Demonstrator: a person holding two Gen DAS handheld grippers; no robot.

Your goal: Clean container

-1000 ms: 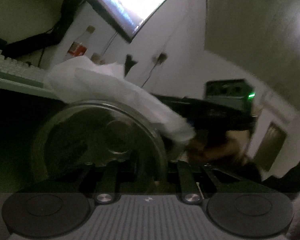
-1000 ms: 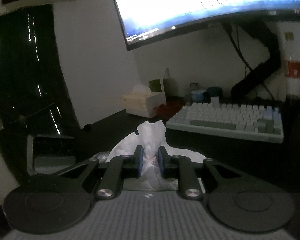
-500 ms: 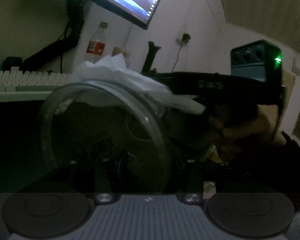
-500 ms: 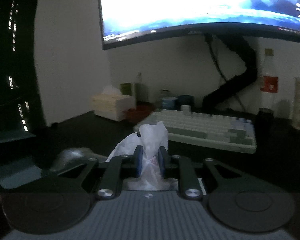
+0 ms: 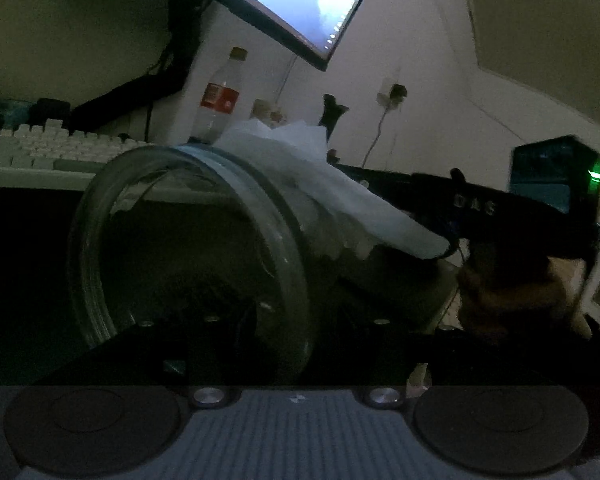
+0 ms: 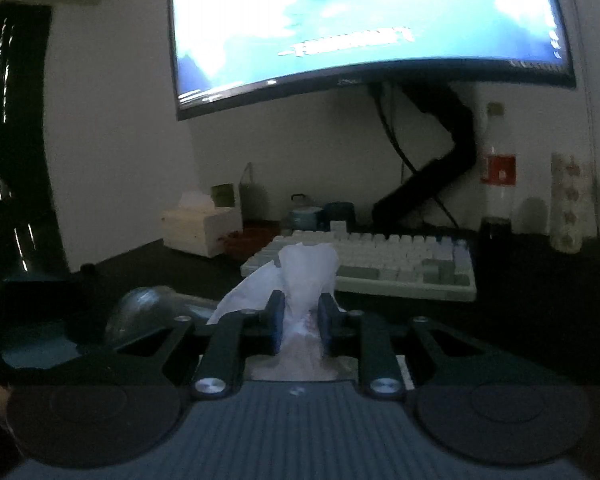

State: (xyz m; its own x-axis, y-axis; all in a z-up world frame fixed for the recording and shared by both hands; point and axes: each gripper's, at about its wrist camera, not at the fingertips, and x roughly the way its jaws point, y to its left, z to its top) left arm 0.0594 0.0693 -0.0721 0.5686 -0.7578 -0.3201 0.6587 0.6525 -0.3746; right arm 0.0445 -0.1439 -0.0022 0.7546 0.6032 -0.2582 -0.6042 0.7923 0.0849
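In the left wrist view a clear glass container [image 5: 188,256] lies on its side between my left gripper's [image 5: 260,320] dark fingers, its base toward the camera. A white tissue [image 5: 320,184] rests on the container's upper right side, pinched by my right gripper [image 5: 452,240] coming from the right. In the right wrist view my right gripper [image 6: 300,322] is shut on the tissue [image 6: 304,276], and the glass container [image 6: 148,308] shows at lower left. The left fingertips are hidden in the dark behind the glass.
A white keyboard [image 6: 376,264] lies on the dark desk under a lit monitor [image 6: 360,24]. A bottle with a red label [image 6: 498,176], a tissue box [image 6: 200,228] and small cups [image 6: 308,216] stand at the back by the wall.
The left view has tilted so the monitor sits higher and the container looks closer. The tissue has slid along the container's upper right side. The right gripper still pinches the tissue.
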